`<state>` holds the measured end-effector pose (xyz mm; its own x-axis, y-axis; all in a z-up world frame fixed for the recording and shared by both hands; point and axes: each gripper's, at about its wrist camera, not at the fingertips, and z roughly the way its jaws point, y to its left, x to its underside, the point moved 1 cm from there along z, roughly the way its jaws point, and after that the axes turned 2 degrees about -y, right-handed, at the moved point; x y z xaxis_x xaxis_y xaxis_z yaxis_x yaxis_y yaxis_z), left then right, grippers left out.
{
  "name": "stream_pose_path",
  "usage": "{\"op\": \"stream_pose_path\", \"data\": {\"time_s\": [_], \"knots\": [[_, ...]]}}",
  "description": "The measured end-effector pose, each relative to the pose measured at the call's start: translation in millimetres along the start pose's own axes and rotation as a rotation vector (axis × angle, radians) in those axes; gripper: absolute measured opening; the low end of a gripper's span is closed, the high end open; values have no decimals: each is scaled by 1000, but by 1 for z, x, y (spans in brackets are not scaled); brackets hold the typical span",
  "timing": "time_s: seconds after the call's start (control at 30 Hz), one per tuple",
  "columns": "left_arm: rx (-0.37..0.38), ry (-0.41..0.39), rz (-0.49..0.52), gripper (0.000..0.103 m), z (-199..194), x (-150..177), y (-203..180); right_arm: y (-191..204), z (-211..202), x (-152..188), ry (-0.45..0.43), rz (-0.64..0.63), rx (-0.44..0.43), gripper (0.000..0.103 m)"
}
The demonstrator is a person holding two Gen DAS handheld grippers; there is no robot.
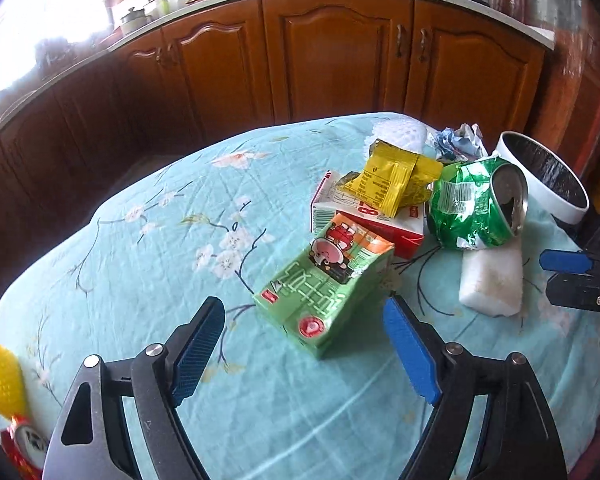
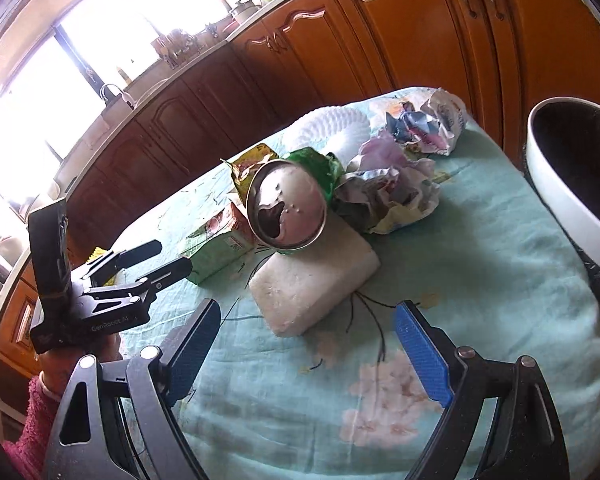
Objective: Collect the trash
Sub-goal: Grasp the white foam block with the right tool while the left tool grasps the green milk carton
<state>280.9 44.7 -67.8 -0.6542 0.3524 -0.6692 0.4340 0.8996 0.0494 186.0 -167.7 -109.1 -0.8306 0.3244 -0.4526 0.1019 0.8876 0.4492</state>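
Two close wrist views angled down over the table [image 1: 140, 208], both sharing the crushed can [image 1: 476, 204]

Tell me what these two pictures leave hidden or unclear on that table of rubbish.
- Trash bin: right wrist view, frame edge cuts it off; its inside is too dark to read.
- Red-and-white box: left wrist view, yellow wrapper and green carton cover much of it.
- White foam block: crushed green can hides its far end.
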Motion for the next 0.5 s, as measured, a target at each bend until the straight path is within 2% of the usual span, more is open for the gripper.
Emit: {"op": "stream_pose_path", "data": {"time_s": [0.07, 0.2, 0.33, 0.37, 0.4, 0.5], "knots": [[28, 1, 52, 82, 10, -6, 6, 4, 13, -2, 16, 35, 13, 90], [142, 26, 109, 82, 31, -17, 13, 9, 34, -10, 36, 76, 67, 90], [154, 71, 130, 80, 56, -20, 16, 11, 49, -13, 56, 67, 120, 87], [148, 77, 134, 77, 60, -19, 16, 12, 49, -13, 54, 52, 139, 83], [144, 83, 135, 67, 64, -17, 13, 13, 48, -12, 56, 43, 153, 76], [133, 78, 124, 59, 66, -12, 8, 11, 43, -8, 60, 22, 137, 70]]}}
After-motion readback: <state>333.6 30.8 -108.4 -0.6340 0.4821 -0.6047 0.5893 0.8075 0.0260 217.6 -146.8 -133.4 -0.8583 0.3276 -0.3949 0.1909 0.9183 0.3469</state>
